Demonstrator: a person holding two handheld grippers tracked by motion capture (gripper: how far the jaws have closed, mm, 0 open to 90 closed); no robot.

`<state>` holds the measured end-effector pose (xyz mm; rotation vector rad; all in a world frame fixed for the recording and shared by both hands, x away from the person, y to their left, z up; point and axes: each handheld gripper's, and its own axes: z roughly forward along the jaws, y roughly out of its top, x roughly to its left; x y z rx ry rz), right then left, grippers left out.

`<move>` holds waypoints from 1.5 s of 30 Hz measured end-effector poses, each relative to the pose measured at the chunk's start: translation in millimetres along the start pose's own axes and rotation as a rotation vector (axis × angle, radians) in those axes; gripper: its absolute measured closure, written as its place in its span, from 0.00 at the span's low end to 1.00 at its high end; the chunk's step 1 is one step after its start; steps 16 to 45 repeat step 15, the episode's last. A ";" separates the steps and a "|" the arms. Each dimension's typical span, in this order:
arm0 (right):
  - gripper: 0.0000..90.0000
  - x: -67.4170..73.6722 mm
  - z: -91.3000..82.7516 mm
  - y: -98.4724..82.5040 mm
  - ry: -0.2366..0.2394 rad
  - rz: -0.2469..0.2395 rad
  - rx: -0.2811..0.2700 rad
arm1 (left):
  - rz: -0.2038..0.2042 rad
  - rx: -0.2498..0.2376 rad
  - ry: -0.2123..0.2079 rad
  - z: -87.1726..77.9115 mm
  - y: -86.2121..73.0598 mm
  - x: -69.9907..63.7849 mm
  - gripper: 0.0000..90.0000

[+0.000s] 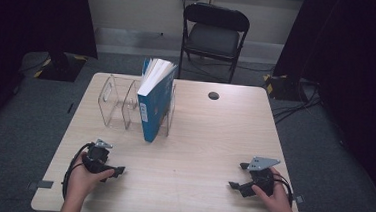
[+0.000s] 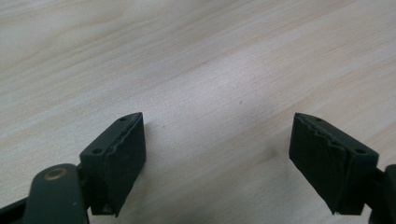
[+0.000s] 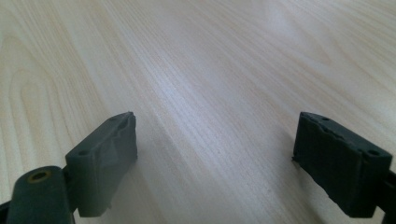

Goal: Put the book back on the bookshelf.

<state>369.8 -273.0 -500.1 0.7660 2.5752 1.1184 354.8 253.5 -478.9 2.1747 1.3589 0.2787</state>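
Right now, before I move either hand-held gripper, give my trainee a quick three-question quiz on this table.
1. True or false: the blue book stands in the clear rack.
2. What is between the jaws of the left hand-held gripper? A) the book B) nothing, bare table C) a cable
3. Which thing lies on the table beyond the book, toward the chair?

Key: 1 true; 2 B; 3 the small dark round disc.

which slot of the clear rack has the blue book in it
The rightmost slot of the clear rack, on the side nearer the black disc, holds the upright blue book; the slots left of it stand empty.
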 end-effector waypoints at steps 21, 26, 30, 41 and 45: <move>0.14 0.3 0.3 0.3 -0.001 -0.001 0.002 | 0.073 -0.041 0.020 1.8 -8.1 -3.6 0.17; 0.14 0.3 0.3 0.3 -0.001 -0.001 0.002 | 0.073 -0.041 0.020 1.8 -8.1 -3.6 0.17; 0.14 0.3 0.3 0.3 -0.001 -0.001 0.002 | 0.073 -0.041 0.020 1.8 -8.1 -3.6 0.17; 0.14 0.3 0.3 0.3 -0.001 -0.001 0.002 | 0.073 -0.041 0.020 1.8 -8.1 -3.6 0.17; 0.14 0.3 0.3 0.3 -0.001 -0.001 0.002 | 0.073 -0.041 0.020 1.8 -8.1 -3.6 0.17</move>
